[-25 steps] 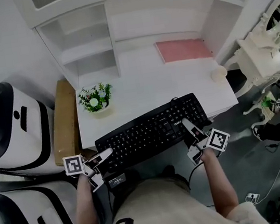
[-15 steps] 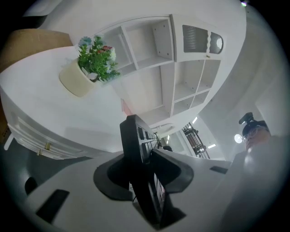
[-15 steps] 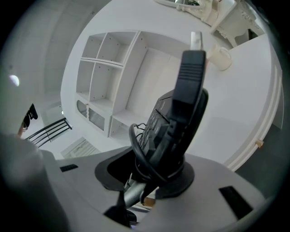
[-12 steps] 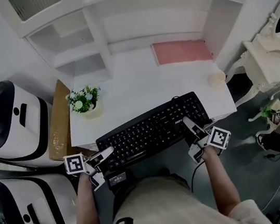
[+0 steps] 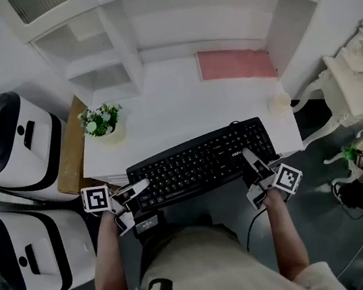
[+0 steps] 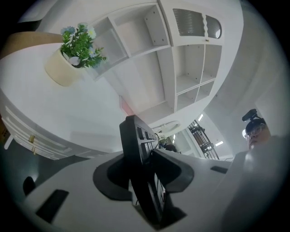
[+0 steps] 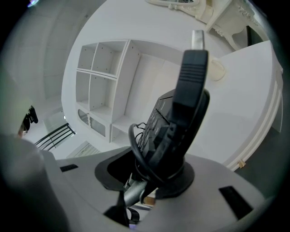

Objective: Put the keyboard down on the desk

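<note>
Keyboard (image 5: 201,163) being held at the desk (image 5: 183,110) edge.
Its left end is being clenched by the left gripper (image 5: 133,195), its right end by the right gripper (image 5: 252,168).

Matt plastic keyboard (image 5: 201,161), smooth desk (image 5: 177,115)

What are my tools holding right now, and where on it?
The keyboard, gripped at both ends: left tool on its left end, right tool on its right end.

Black keyboard (image 6: 134,145) tight between the fingers (image 6: 173,170)
</note>
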